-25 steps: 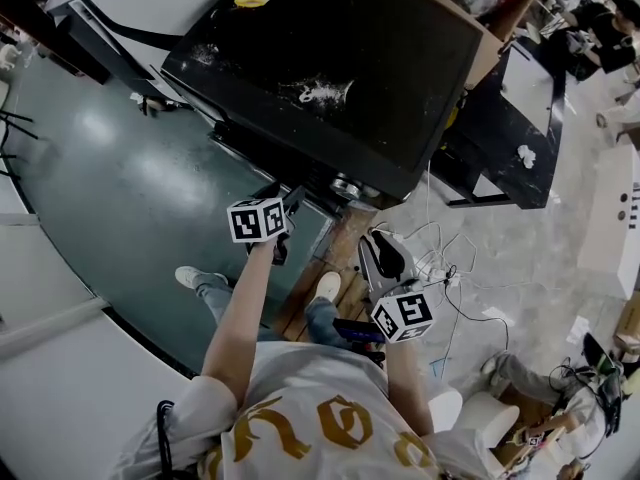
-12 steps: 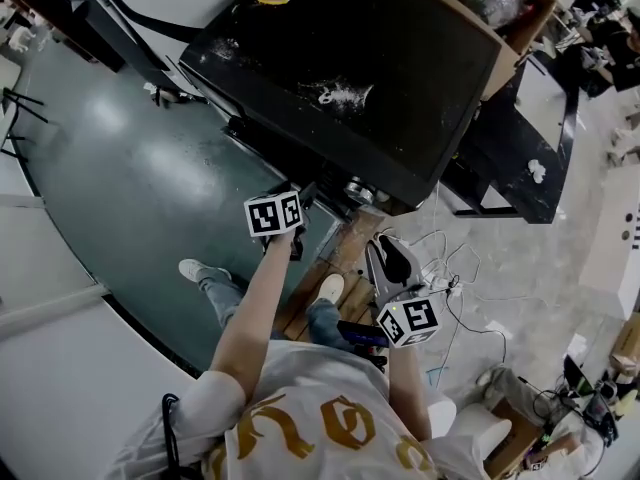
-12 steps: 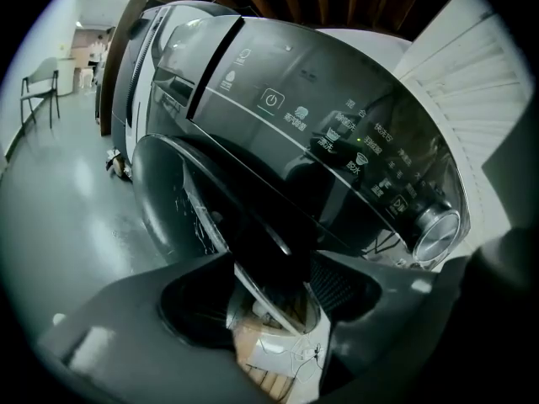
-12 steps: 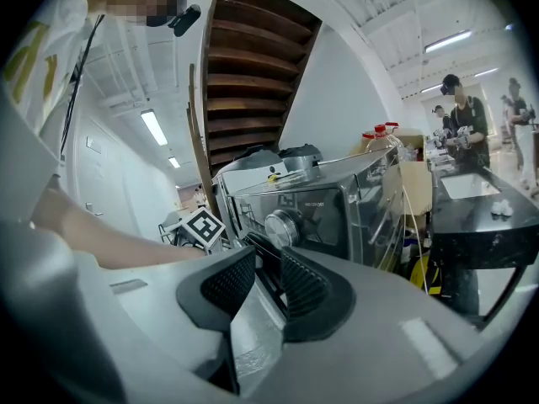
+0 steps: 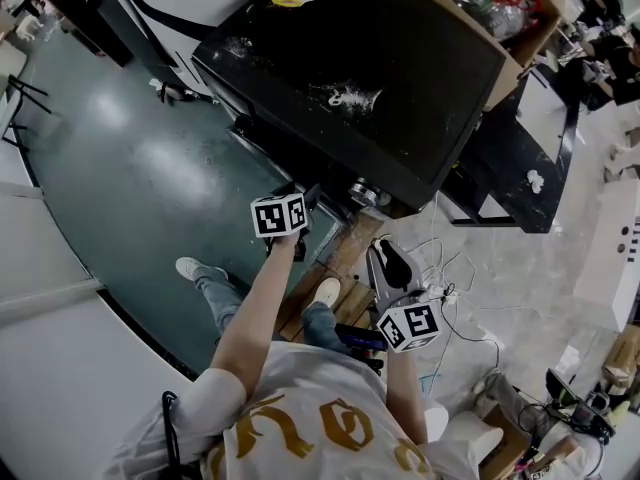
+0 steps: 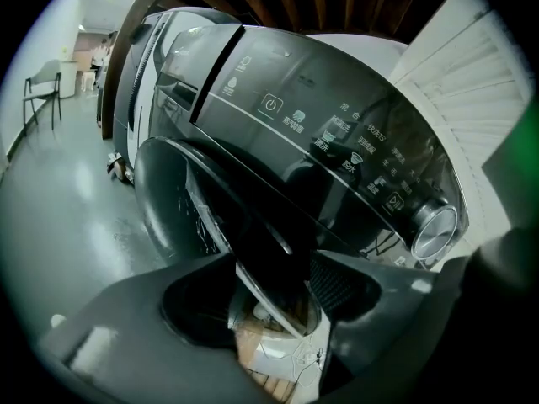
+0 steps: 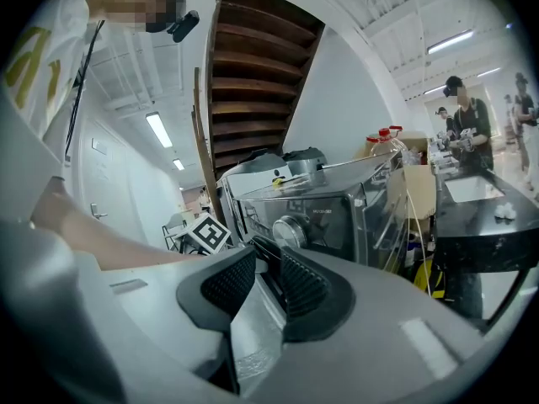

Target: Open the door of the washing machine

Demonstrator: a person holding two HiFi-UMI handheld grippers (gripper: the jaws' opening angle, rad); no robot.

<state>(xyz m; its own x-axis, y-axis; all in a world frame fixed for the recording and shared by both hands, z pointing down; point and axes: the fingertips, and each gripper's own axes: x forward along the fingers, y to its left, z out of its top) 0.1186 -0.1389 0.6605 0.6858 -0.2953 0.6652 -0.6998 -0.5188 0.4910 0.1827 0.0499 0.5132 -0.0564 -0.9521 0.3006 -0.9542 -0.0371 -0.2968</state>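
The black washing machine is seen from above, its front facing me. In the left gripper view its control panel and silver knob fill the upper right, and the round dark door stands a little ajar. The door's rim runs between the pads of my left gripper, which is shut on it. From above, the left gripper sits against the machine's front under its marker cube. My right gripper hangs back near my body, apart from the machine. Its ribbed pads stand slightly apart with nothing between them.
A wooden pallet and white cables lie on the floor below the machine. A black table and a cardboard box of bottles stand to the right. People work at a far bench. A chair stands at left.
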